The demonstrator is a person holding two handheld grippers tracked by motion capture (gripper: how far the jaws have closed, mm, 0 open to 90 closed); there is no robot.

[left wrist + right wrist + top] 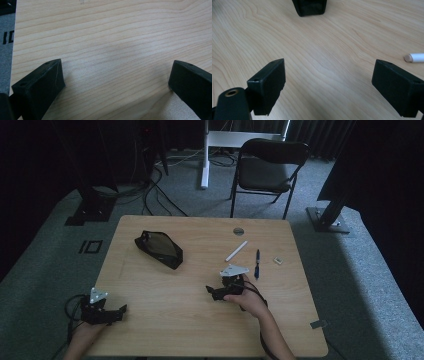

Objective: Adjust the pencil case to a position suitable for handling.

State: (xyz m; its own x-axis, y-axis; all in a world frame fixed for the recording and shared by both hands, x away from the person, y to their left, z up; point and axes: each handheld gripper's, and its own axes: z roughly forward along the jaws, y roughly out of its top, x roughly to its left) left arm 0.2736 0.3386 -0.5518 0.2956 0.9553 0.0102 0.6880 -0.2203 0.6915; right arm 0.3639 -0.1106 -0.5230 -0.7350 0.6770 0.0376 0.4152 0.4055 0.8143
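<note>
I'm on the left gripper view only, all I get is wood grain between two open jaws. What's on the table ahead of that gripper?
Observer: A black pouch lies up-table from the left gripper, on the far left part of the table.
Operator: Where's the other gripper?
Observer: The right gripper is mid-table in the person's hand, jaws wide open with nothing between them.
Operator: Anything close to it?
Observer: A white stick lies just beyond it, with a blue pen to the stick's right.
</note>
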